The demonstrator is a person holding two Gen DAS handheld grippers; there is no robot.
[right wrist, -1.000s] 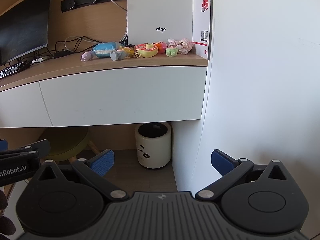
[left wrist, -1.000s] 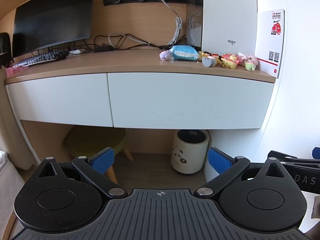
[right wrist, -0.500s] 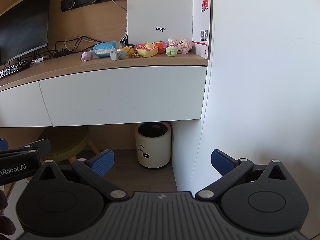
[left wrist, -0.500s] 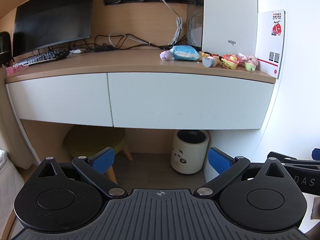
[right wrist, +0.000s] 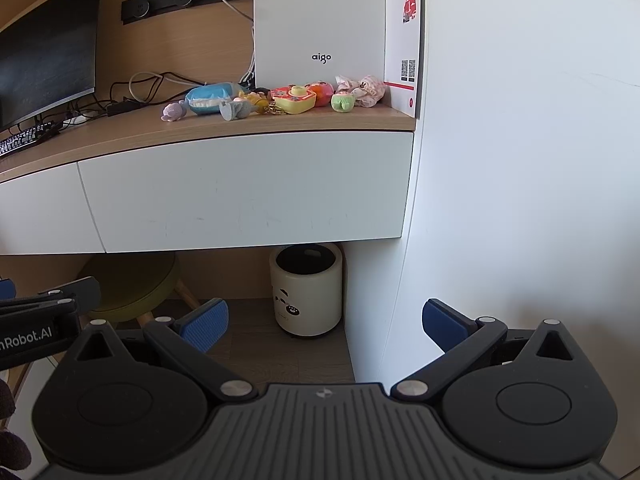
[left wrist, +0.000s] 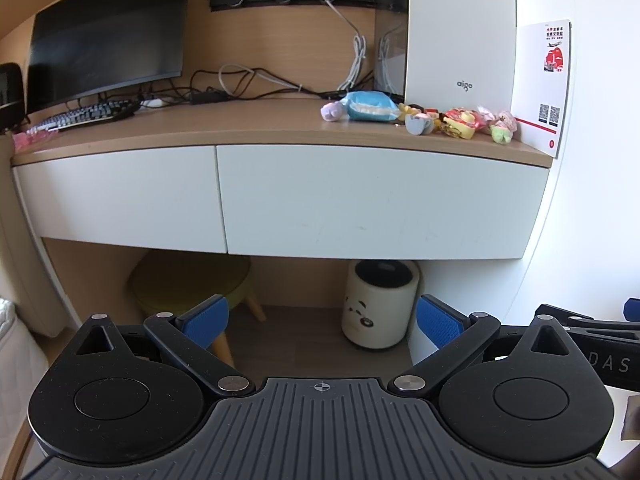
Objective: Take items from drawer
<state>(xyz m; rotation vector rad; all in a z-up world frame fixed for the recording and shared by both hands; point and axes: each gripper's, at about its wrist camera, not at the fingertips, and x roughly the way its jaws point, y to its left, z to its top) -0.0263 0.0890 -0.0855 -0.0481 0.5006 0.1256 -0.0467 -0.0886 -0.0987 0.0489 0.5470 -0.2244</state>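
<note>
Wooden desktop runs wall to wall, with two white drawers beneath it, both closed flush: the wide right drawer and a left drawer beside it, split by a thin seam. Neither front shows a handle. A cluster of small toys lies on the desktop's right end, in front of one white computer case and beside a card leaning on the wall; roughly eight toys, though some overlap too much to count surely. One monitor and one keyboard sit at the left.

Under the drawers the space is open, holding one green stool and one panda-print bin.

Both grippers hang well short of the drawers. The left gripper has its blue pads spread wide, nothing between them; so does the right gripper.

Only the left wrist view takes in the whole left drawer and the full monitor; the right wrist view shows the white side wall hard against the drawer's right edge, and the toys more clearly.
</note>
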